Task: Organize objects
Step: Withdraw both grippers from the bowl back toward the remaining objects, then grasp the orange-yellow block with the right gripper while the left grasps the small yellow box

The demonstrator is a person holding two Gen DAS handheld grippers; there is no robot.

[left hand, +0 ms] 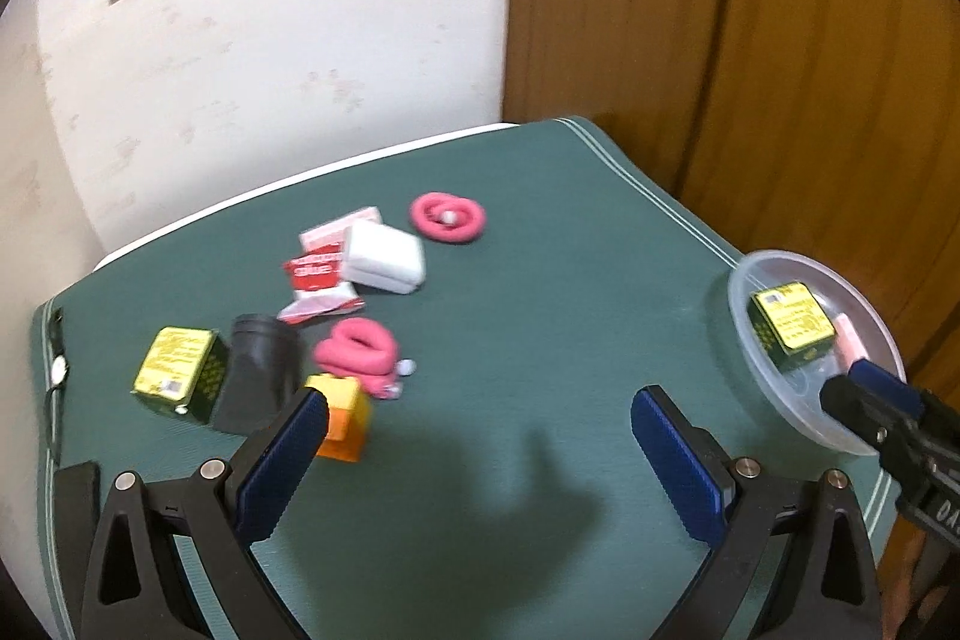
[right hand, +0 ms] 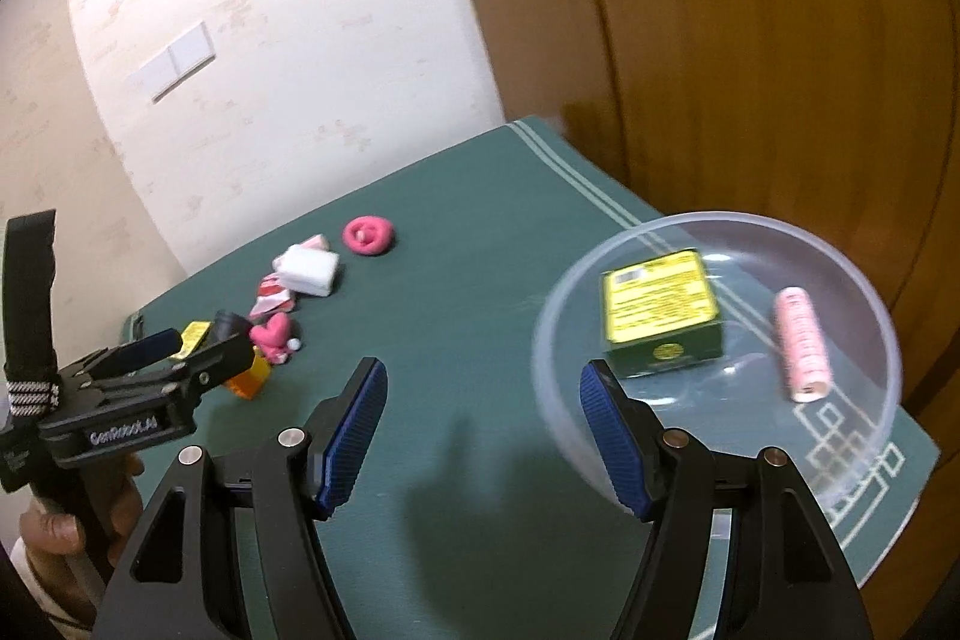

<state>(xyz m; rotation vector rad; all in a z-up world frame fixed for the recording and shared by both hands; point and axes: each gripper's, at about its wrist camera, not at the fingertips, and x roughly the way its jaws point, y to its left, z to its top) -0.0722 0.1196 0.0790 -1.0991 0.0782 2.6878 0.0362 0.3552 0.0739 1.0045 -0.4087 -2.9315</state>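
Observation:
A clear plastic bowl (right hand: 858, 274) at the table's right edge holds a yellow-green box (right hand: 660, 304) and a pink roll (right hand: 801, 343). My right gripper (right hand: 480, 430) is open and empty just left of the bowl. My left gripper (left hand: 480, 454) is open and empty above the green table. Left of it lie an orange-yellow block (left hand: 348, 418), a pink heart-shaped coil (left hand: 360, 352), a black cylinder (left hand: 258, 370), a second yellow-green box (left hand: 177, 370), a white packet (left hand: 384, 256), red-white wrappers (left hand: 315, 274) and a pink ring (left hand: 447, 217). The bowl also shows in the left wrist view (left hand: 780, 268).
The green mat (left hand: 540, 340) covers the table. A wall stands behind and a wooden door (left hand: 750, 40) to the right, close to the bowl. A wristwatch (left hand: 57, 370) lies at the left table edge.

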